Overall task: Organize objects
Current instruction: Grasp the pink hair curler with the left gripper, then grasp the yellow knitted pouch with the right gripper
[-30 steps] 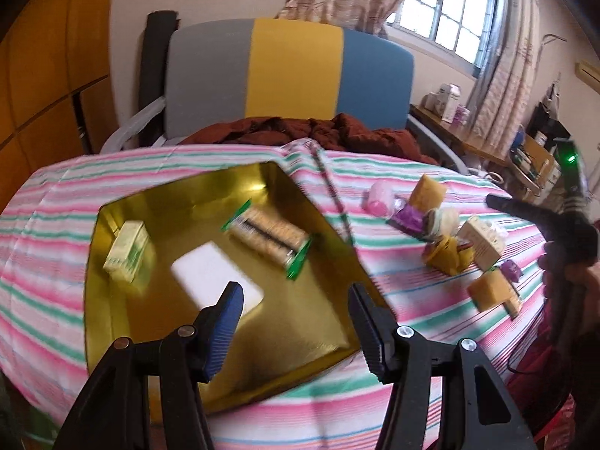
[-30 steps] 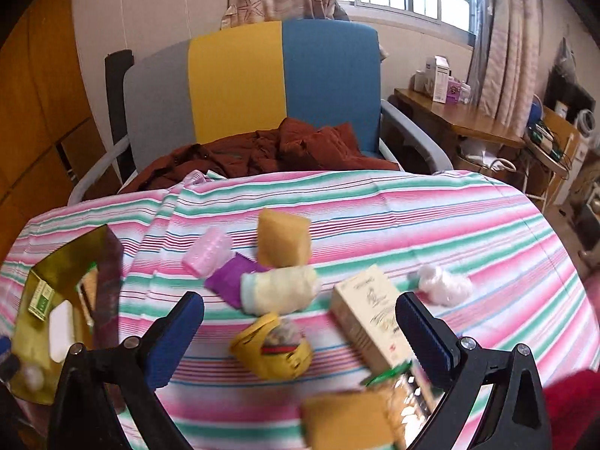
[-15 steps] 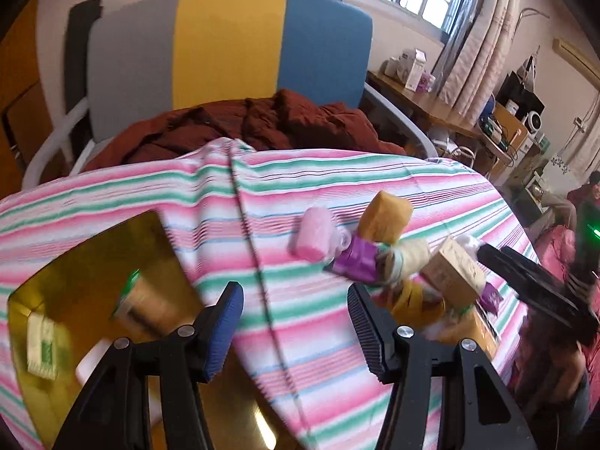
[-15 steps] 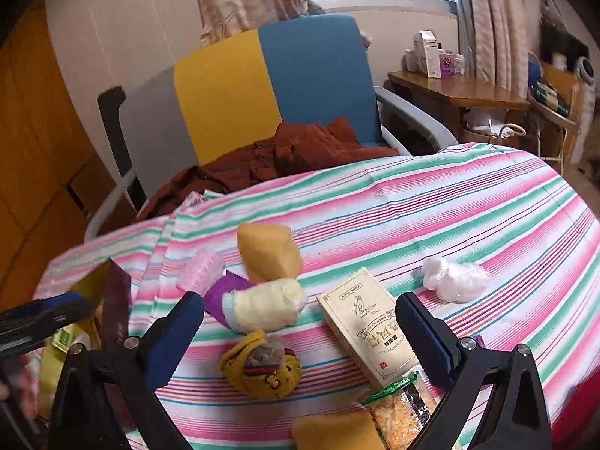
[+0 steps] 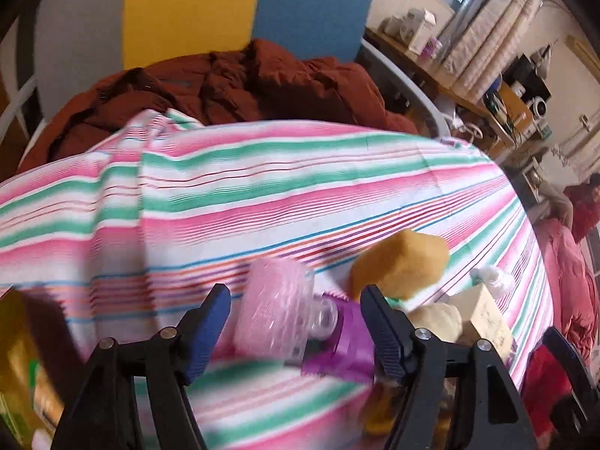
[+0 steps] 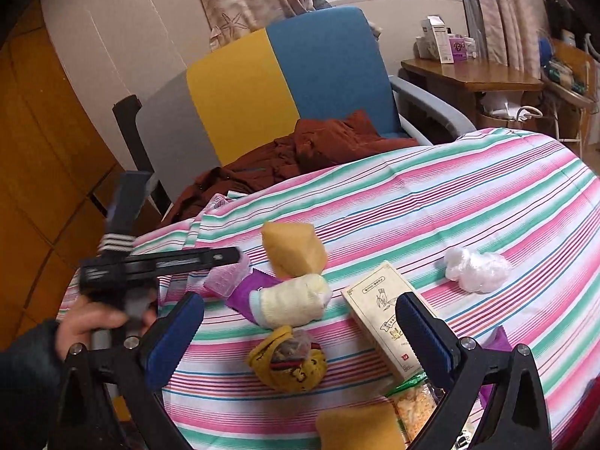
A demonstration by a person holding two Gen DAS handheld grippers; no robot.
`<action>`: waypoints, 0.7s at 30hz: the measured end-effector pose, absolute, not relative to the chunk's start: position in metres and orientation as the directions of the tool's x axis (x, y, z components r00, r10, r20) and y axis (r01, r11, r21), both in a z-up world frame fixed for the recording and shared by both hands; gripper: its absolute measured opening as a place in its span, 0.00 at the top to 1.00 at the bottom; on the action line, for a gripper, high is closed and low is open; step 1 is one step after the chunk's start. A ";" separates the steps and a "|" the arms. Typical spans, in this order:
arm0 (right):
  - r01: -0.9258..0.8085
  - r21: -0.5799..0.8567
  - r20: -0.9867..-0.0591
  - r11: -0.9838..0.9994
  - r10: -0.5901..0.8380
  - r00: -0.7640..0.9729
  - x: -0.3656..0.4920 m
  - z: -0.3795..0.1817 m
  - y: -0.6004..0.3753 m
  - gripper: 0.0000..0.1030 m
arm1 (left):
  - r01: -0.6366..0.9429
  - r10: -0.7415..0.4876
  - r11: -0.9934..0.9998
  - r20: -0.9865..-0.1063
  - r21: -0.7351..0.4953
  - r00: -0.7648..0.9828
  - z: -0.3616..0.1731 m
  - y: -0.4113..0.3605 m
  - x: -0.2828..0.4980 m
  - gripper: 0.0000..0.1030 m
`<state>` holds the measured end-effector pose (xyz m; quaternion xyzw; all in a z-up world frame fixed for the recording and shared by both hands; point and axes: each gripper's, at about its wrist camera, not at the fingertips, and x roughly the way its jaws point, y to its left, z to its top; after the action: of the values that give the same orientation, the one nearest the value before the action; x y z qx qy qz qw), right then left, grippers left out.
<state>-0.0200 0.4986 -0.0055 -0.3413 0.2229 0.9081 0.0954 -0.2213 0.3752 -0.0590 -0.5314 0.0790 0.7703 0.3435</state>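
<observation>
— Where's the left gripper point(image 5: 294, 309)?
— Jaws spread wide, with the pink bubble-wrap roll point(image 5: 275, 313) between them on the striped tablecloth point(image 5: 300, 187), not pinched.
— And the right gripper point(image 6: 300, 318)?
— Spread too, empty, above the yellow pouch point(image 6: 288, 360) and cream box point(image 6: 386, 313).

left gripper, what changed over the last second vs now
The left gripper swung right, away from the gold box, now only at the view's left edge, and closed in on the pink bubbled item, which sits between its open fingers, not gripped. The right gripper stayed open over the same pile; the items lie as before.
</observation>
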 end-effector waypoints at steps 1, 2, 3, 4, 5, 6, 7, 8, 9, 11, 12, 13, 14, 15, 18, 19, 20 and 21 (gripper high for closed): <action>-0.325 0.344 -0.663 -0.881 0.018 -0.749 -0.020 -0.006 0.499 0.00 | -0.616 0.433 -0.753 -0.879 -0.232 -0.199 -0.066 0.381 -0.225 0.29; -0.324 0.348 -0.662 -0.880 0.014 -0.750 -0.020 -0.006 0.499 0.00 | -0.611 0.427 -0.757 -0.883 -0.233 -0.192 -0.071 0.384 -0.228 0.31; -0.323 0.349 -0.662 -0.879 0.013 -0.749 -0.020 -0.006 0.499 0.00 | -0.608 0.421 -0.758 -0.888 -0.234 -0.184 -0.074 0.385 -0.230 0.33; -0.326 0.348 -0.666 -0.879 0.013 -0.746 -0.021 -0.007 0.499 0.00 | -0.598 0.409 -0.767 -0.894 -0.230 -0.181 -0.079 0.384 -0.233 0.48; -0.329 0.347 -0.670 -0.878 0.013 -0.742 -0.021 -0.008 0.499 0.00 | -0.594 0.405 -0.772 -0.895 -0.226 -0.186 -0.081 0.382 -0.234 0.54; -0.328 0.349 -0.672 -0.878 0.010 -0.741 -0.022 -0.008 0.499 0.00 | -0.593 0.408 -0.773 -0.893 -0.227 -0.190 -0.082 0.378 -0.234 0.55; -0.327 0.351 -0.671 -0.877 0.008 -0.742 -0.022 -0.008 0.500 0.00 | -0.594 0.421 -0.769 -0.886 -0.235 -0.193 -0.082 0.372 -0.232 0.56; -0.328 0.351 -0.670 -0.877 0.009 -0.742 -0.022 -0.009 0.500 0.00 | -0.592 0.421 -0.772 -0.884 -0.232 -0.202 -0.082 0.367 -0.230 0.56; -0.329 0.350 -0.672 -0.877 0.010 -0.741 -0.023 -0.009 0.501 0.00 | -0.588 0.423 -0.775 -0.881 -0.232 -0.210 -0.081 0.361 -0.227 0.56; -0.331 0.353 -0.675 -0.875 0.006 -0.738 -0.022 -0.010 0.502 0.00 | -0.573 0.442 -0.780 -0.870 -0.253 -0.218 -0.078 0.347 -0.218 0.56; -0.332 0.354 -0.677 -0.874 0.006 -0.736 -0.022 -0.011 0.503 0.00 | -0.567 0.452 -0.780 -0.864 -0.264 -0.220 -0.076 0.342 -0.215 0.57; -0.336 0.354 -0.678 -0.873 0.008 -0.735 -0.023 -0.012 0.503 0.00 | -0.567 0.461 -0.779 -0.858 -0.267 -0.228 -0.074 0.337 -0.210 0.57; -0.338 0.354 -0.683 -0.872 0.007 -0.730 -0.024 -0.013 0.504 0.00 | -0.573 0.469 -0.776 -0.849 -0.263 -0.246 -0.069 0.332 -0.201 0.57; -0.340 0.353 -0.689 -0.872 0.004 -0.725 -0.025 -0.015 0.505 0.00 | -0.578 0.472 -0.774 -0.844 -0.259 -0.254 -0.066 0.331 -0.196 0.57; -0.331 0.344 -0.706 -0.878 -0.010 -0.708 -0.029 -0.020 0.502 0.00 | -0.616 0.490 -0.756 -0.816 -0.224 -0.305 -0.050 0.323 -0.172 0.57; -0.328 0.332 -0.712 -0.884 -0.007 -0.702 -0.031 -0.021 0.499 0.00 | -0.622 0.497 -0.751 -0.810 -0.222 -0.311 -0.046 0.321 -0.166 0.58; -0.320 0.315 -0.718 -0.894 -0.003 -0.696 -0.033 -0.023 0.496 0.00 | -0.623 0.521 -0.742 -0.797 -0.247 -0.304 -0.040 0.316 -0.160 0.58; -0.316 0.303 -0.722 -0.899 -0.001 -0.692 -0.034 -0.024 0.494 0.00 | -0.626 0.533 -0.736 -0.790 -0.258 -0.302 -0.037 0.314 -0.159 0.58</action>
<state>-0.0340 0.4938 -0.0238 -0.3826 0.2066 0.8962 0.0879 -0.1589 0.3135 -0.0367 -0.4686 0.0493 0.8054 0.3597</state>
